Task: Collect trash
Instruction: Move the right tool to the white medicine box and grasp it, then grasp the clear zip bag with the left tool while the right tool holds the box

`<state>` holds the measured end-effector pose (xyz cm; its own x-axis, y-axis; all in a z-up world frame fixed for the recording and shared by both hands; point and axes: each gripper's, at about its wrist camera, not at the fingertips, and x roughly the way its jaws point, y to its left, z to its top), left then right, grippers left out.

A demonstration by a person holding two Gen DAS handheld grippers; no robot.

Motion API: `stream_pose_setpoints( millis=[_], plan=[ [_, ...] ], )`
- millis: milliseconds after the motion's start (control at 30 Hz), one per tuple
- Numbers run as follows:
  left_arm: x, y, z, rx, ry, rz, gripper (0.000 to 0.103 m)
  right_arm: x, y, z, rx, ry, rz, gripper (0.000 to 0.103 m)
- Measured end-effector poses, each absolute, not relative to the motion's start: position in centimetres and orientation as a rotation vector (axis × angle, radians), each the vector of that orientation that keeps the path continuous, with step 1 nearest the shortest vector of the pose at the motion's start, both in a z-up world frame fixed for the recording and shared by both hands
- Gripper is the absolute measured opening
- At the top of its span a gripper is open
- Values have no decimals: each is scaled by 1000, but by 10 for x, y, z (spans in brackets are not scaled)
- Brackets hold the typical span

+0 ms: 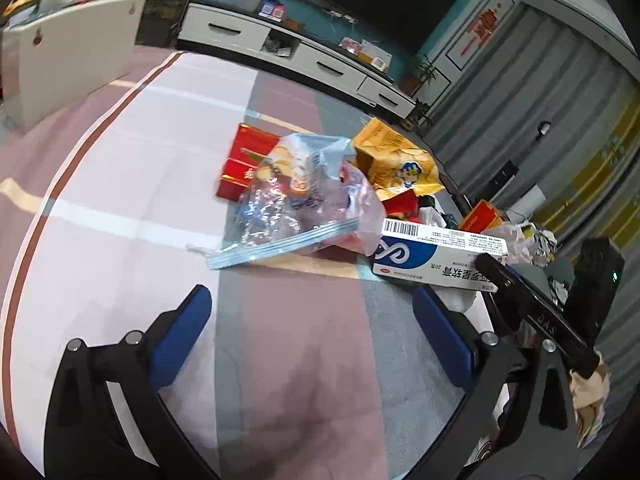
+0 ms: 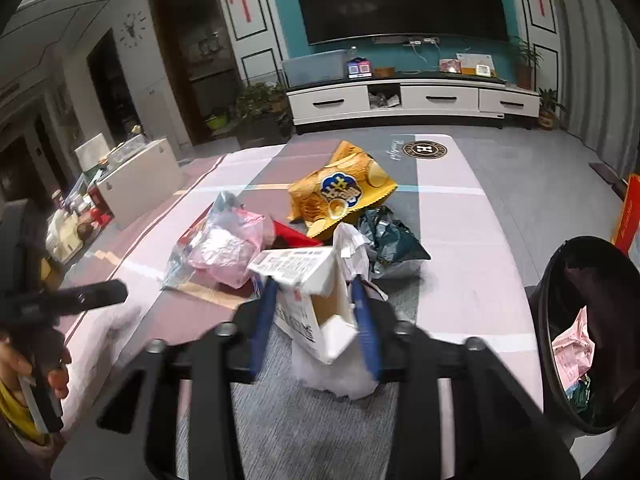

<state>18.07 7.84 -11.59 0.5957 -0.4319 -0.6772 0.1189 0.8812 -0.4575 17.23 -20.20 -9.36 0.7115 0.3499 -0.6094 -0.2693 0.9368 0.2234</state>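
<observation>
My right gripper [image 2: 316, 284] is shut on a white and blue medicine box [image 2: 308, 304] and holds it above the mat; the box also shows in the left wrist view [image 1: 436, 252]. My left gripper [image 1: 312, 296] is open and empty, a little short of a clear zip bag of trash [image 1: 296, 200]. Behind the bag lie a red box [image 1: 244, 160] and a yellow chip bag [image 1: 396, 160]. The right wrist view shows the zip bag [image 2: 220, 248], the chip bag [image 2: 340, 192], a dark green wrapper [image 2: 388, 240] and white crumpled paper [image 2: 352, 248].
A black bin [image 2: 592, 336] with pink and green trash inside stands at the right. The patterned floor mat [image 1: 140, 208] spreads to the left. A white cabinet [image 1: 68, 56] stands at the far left. A TV cabinet [image 2: 408, 100] runs along the back wall.
</observation>
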Motion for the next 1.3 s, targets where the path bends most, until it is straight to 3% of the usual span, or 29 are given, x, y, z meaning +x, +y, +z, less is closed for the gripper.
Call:
stream_pose_setpoints(
  millis=[100, 333, 600, 667, 733, 800, 867, 933, 1033, 1267, 1300],
  plan=[
    [181, 81, -116, -371, 872, -301, 100, 165, -205, -87, 169, 685, 378, 19],
    [186, 57, -110, -124, 827, -235, 100, 132, -220, -55, 325, 553, 491, 19],
    [217, 40, -135, 59, 863, -186, 98, 133, -214, -53, 315, 577, 494, 19],
    [222, 44, -140, 41, 869, -170, 87, 133, -215, -53, 317, 583, 498, 19],
    [225, 47, -141, 10, 866, -176, 68, 133, -216, -55, 317, 592, 496, 19],
    [227, 52, -142, -20, 873, -166, 60, 135, -215, -56, 319, 603, 492, 19],
    [227, 56, -142, -58, 866, -184, 44, 136, -215, -57, 317, 609, 492, 19],
    [225, 58, -141, -87, 865, -197, 14, 136, -215, -57, 314, 612, 493, 19],
    [218, 55, -136, -99, 860, -223, 1, 136, -216, -58, 317, 616, 488, 19],
    [189, 44, -114, -48, 831, -295, 1, 134, -221, -58, 325, 616, 482, 19],
    [186, 44, -111, -36, 816, -303, 6, 133, -222, -58, 326, 617, 481, 19]
  ],
)
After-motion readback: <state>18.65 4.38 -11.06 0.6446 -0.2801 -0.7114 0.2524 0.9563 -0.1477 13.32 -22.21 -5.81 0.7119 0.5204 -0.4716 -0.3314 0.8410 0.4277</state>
